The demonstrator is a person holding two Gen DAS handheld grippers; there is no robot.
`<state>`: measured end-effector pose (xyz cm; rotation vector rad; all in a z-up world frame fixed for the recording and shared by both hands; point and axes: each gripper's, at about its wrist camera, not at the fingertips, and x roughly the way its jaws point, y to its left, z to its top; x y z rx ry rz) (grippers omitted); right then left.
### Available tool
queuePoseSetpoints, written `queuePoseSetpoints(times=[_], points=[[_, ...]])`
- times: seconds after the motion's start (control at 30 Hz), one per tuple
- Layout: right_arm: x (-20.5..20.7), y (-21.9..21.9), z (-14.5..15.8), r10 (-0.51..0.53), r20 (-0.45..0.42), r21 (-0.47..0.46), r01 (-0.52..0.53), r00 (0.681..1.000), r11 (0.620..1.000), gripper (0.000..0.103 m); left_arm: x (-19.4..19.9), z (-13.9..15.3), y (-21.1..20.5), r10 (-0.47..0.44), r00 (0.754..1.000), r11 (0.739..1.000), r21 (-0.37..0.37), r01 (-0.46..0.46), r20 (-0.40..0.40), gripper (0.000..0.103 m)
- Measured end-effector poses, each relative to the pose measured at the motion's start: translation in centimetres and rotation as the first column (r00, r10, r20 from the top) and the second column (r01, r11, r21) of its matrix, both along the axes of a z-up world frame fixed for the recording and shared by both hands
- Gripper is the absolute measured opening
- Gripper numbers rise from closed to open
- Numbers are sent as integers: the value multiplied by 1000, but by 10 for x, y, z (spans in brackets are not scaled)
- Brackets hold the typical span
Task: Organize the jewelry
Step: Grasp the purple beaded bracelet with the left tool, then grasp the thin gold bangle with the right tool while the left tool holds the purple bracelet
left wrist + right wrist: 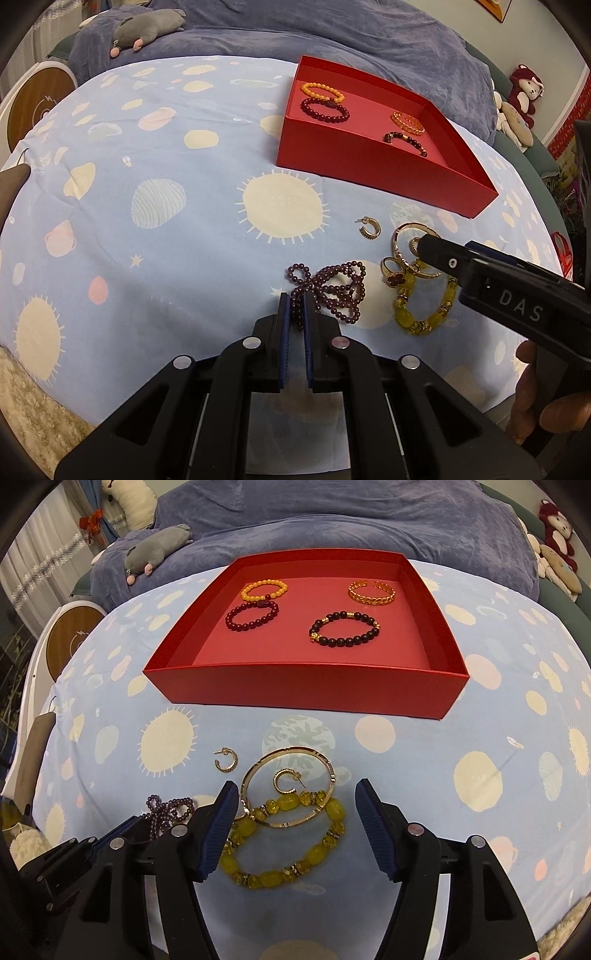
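The purple strand (328,291) is pinched in the closed left gripper (297,308). The yellow bracelet (284,843) and bangle (286,786) are straddled by the open right gripper (295,830), the box (306,686) ahead.

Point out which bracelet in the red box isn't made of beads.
The gold cuff bracelet at the far right of the red box. It is an open metal band with a leaf-like pattern; the orange, dark red and black-and-gold ones are all strung beads.
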<state>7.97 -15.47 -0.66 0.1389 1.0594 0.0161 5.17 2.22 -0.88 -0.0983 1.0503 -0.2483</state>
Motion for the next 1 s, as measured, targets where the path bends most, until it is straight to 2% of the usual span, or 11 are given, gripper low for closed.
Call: queuePoseSetpoints(times=[0.4, 0.5, 0.63, 1.0], points=[[9, 13, -17, 41, -13, -74, -41, 999, 996, 68, 6, -2, 1, 4, 1000, 1000, -17, -4, 3, 7], [8, 14, -17, 52, -5, -96, -52, 999, 994, 61, 6, -3, 1, 5, 1000, 1000, -18, -5, 2, 7], [5, 14, -16, 70, 8, -114, -68, 998, 991, 60, 7, -3, 2, 5, 1000, 1000, -19, -5, 1, 7], [-22, -6, 8, 24, 52, -47, -21, 998, 999, 60, 4, 2, 3, 20, 1000, 999, -34, -20, -3, 7]])
